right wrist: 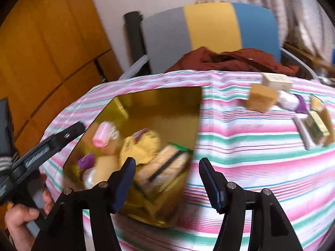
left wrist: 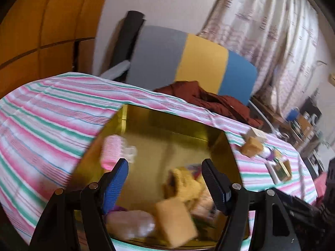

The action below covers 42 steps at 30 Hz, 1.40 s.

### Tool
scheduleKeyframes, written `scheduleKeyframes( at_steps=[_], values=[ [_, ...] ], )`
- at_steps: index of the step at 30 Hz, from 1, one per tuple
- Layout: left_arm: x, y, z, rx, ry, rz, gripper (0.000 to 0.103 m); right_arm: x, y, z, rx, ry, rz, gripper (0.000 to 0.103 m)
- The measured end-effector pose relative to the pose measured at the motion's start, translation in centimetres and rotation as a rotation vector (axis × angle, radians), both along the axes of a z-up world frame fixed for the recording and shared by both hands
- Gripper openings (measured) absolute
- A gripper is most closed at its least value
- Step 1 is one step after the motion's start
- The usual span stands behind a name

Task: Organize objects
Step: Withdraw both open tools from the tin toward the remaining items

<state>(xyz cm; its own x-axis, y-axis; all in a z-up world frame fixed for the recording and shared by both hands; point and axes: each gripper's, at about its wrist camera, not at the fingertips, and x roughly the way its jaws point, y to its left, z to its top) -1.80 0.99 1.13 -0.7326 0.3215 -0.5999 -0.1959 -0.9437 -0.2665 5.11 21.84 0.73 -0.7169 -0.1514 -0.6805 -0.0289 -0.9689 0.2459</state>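
Both wrist views, blurred by motion. A gold-coloured, shiny rectangular metal tin sits on a table under a pink, green and white striped cloth. Inside the tin lie a pink cylindrical roller, a yellow knitted item, a tan sponge-like block and a purple-capped piece; the rest cannot be identified through the blur. The left gripper hangs over the tin, jaws spread with nothing between the pads. The right gripper hovers at the tin's right edge, jaws apart and empty. Still on the cloth, well right of the tin: a tan cube, a cream box, a small framed green-and-gold box. Behind: a grey, yellow and blue chair back.
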Motion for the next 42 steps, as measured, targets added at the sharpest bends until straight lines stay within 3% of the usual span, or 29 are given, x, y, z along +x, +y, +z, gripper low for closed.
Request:
scheduleKeyframes(
  at_steps=[10, 20, 25, 31, 35, 39, 42],
  values=[
    [2.2, 7.1, 0.1, -0.057, 0.007, -0.218, 0.074, 1.0, 6.5, -1.7, -0.019, -0.047, -0.159, 0.064],
    [4.2, 13.1, -0.8, -0.074, -0.053, -0.410, 0.074, 2.3, 11.9, -4.6, 0.001, -0.093, -0.255, 0.064],
    [5.6, 15.9, -1.2, -0.099, -0.064, -0.485, 0.074, 3.7, 16.5, -5.3, 0.012, -0.096, -0.369, 0.064],
    [6.6, 17.7, -1.9, -0.115, -0.085, -0.527, 0.074, 2.7, 20.8, -3.4, 0.055, -0.033, -0.414, 0.064],
    [6.9, 18.0, -1.8, -0.121, -0.089, -0.528, 0.074, -0.2, 22.7, -2.2, 0.097, 0.007, -0.403, 0.073],
    [7.1, 17.9, -1.6, -0.130, -0.081, -0.519, 0.074, -3.7, 24.2, -2.8, 0.163, -0.025, -0.399, 0.074],
    [6.9, 17.7, -1.6, -0.130, -0.081, -0.511, 0.074, -4.8, 24.0, -3.9, 0.139, -0.063, -0.351, 0.074]
  ],
)
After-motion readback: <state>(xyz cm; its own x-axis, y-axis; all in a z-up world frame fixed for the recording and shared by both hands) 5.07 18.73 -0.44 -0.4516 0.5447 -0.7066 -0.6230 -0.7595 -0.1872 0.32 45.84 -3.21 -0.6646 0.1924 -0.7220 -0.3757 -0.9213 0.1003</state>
